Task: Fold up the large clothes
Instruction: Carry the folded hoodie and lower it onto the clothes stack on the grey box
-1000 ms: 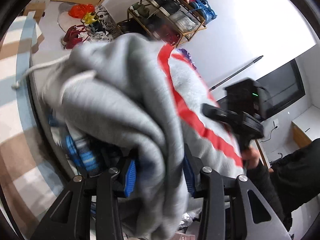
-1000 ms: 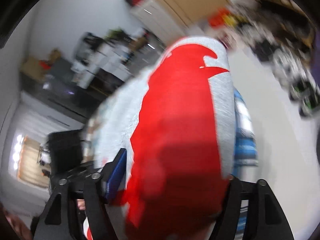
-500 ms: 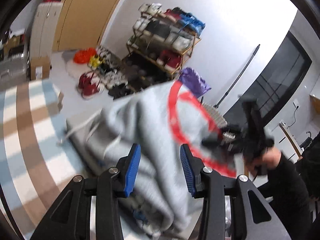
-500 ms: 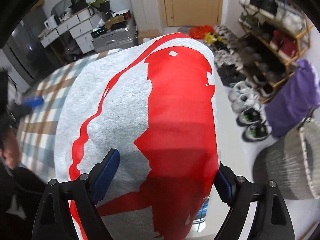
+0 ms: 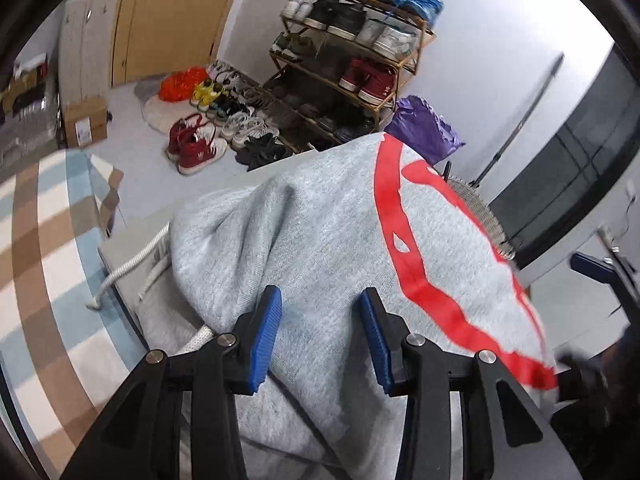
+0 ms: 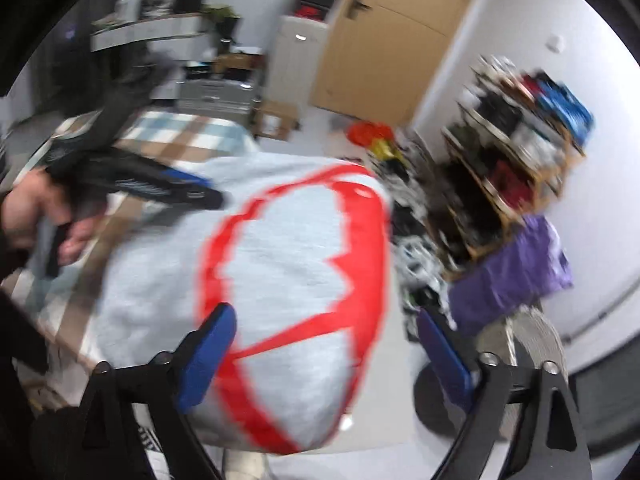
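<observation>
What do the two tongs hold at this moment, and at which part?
Nothing is held. The left tongs stand open above the grey hoodie; the right tongs are opening, and their pads do not press it.

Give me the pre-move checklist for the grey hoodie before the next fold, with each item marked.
1. Left gripper free of cloth: ok; its blue pads stand apart, pressing nothing.
2. Right gripper released: ok; jaws opening, cloth below them, not pinched.
3. Grey hoodie resting on the bed: ok; it lies bunched, red print up.
4. Hoodie flat enough to fold: not ok; thick humps and creases show.
5. Drawcords tucked in: not ok; they trail off onto the striped blanket.
6. Sleeves located: cannot tell; none shows clearly.
</observation>
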A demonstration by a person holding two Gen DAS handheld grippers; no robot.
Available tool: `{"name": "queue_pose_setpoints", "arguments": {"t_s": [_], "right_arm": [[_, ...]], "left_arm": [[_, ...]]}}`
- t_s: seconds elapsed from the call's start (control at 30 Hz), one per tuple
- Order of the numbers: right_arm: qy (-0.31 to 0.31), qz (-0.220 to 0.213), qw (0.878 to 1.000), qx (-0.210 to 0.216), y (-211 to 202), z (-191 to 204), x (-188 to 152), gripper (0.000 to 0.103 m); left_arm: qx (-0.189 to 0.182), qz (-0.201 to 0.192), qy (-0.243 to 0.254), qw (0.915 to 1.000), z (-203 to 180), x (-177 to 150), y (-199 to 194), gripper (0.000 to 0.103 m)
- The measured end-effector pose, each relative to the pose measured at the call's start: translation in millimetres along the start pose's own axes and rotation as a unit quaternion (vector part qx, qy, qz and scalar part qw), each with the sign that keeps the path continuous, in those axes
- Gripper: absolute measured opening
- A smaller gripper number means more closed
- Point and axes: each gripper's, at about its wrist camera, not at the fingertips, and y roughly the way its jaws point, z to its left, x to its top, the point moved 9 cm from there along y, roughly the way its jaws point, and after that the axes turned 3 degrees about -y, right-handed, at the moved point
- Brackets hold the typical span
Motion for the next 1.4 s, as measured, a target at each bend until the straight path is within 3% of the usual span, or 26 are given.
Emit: {"name": "queue_pose_setpoints", "arguments": {"t_s": [0.1, 0.13, 0.2, 0.4, 0.47, 0.53, 0.57, 0.63, 0.7, 0.77, 0.87, 0.9, 1.07, 1.17, 1.3, 1.33, 1.4], "right_arm": [[-0.063, 0.061, 0.996, 0.004, 30.8, 38.3, -22.5, 0.095], [-0.066, 0.082, 0.994, 0.008, 41.7, 46.2, -31.3, 0.098], [-0.076, 0.079, 0.994, -0.027, 53.3, 51.3, -39.0, 0.099], [-0.076, 0.075, 0.993, -0.044, 51.8, 53.8, -45.8, 0.099], [-0.041, 0.064, 0.997, -0.01, 39.2, 49.5, -38.4, 0.098], [0.012, 0.042, 0.998, 0.035, 22.9, 39.5, -28.4, 0.096], [0.044, 0.028, 0.997, 0.059, 16.2, 32.2, -22.0, 0.098], [0.116, 0.001, 0.989, 0.092, 5.5, 14.6, -5.6, 0.098], [0.15, -0.004, 0.984, 0.095, 9.0, 1.2, 3.0, 0.098], [0.154, 0.015, 0.985, 0.078, 23.5, -7.3, 4.2, 0.098], [0.125, 0.085, 0.987, 0.057, 53.5, 1.8, -13.3, 0.099], [0.103, 0.09, 0.99, 0.044, 58.1, 6.3, -17.1, 0.1], [0.03, 0.082, 0.996, -0.011, 53.3, 25.7, -31.1, 0.1], [0.04, 0.073, 0.996, -0.015, 52.5, 23.7, -32.2, 0.101], [0.081, 0.055, 0.995, -0.005, 42.1, 18.0, -26.1, 0.101], [0.096, 0.042, 0.994, 0.005, 38.4, 19.1, -23.2, 0.101], [0.125, 0.005, 0.992, 0.024, 25.4, 20.2, -16.2, 0.1]], "left_arm": [[0.004, 0.003, 0.0, 1.0, -3.9, 3.5, 1.4, 0.035], [-0.001, 0.008, -0.01, 0.9999, -2.2, 4.2, 2.0, 0.035], [-0.012, 0.014, -0.021, 0.9996, -2.9, 13.0, 8.9, 0.035], [0.016, 0.016, -0.02, 0.9995, -5.1, 20.0, -1.9, 0.035], [-0.017, 0.002, -0.003, 0.9998, -21.3, 20.7, -14.7, 0.035], [-0.015, -0.015, 0.02, 0.9996, -30.4, 19.9, -22.1, 0.035], [-0.032, -0.015, 0.022, 0.9992, -36.9, 16.8, -23.2, 0.035], [-0.062, 0.005, 0.001, 0.9981, -41.2, 7.9, -14.6, 0.035], [-0.085, 0.029, -0.011, 0.9959, -43.8, -3.6, -2.4, 0.035], [-0.077, 0.028, 0.002, 0.9966, -43.6, -11.9, 5.5, 0.035], [-0.057, 0.025, 0.033, 0.9975, -39.8, -19.9, 15.2, 0.035], [-0.058, 0.025, 0.034, 0.9974, -38.4, -20.0, 16.3, 0.035], [-0.055, 0.027, 0.034, 0.9976, -34.0, -13.7, 16.8, 0.026], [-0.066, 0.025, 0.028, 0.9971, -31.1, -11.4, 10.8, 0.026], [-0.036, 0.0, 0.04, 0.9986, -32.5, -14.1, -7.8, 0.027], [-0.024, -0.01, 0.044, 0.9987, -33.0, -14.6, -15.0, 0.029], [0.007, -0.025, 0.044, 0.9987, -28.1, -16.3, -26.4, 0.049]]}}
